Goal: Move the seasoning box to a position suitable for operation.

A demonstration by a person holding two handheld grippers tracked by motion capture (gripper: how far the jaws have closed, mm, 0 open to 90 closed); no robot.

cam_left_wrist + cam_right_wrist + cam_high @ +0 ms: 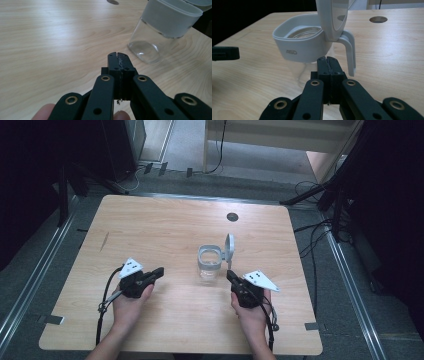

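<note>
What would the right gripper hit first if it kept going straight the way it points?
Probably the jar: the shut right gripper aims at its grey collar, just left of the latch hanging from the raised lid. Depth is unclear, so the latch might come first.

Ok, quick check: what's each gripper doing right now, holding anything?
Left gripper: closed, holding nothing, short of the jar.
Right gripper: closed, holding nothing, just in front of the jar's raised lid.

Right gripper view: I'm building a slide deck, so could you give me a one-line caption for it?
Shut right claw points at a clear glass jar with a grey flip-up lid standing open.
</note>
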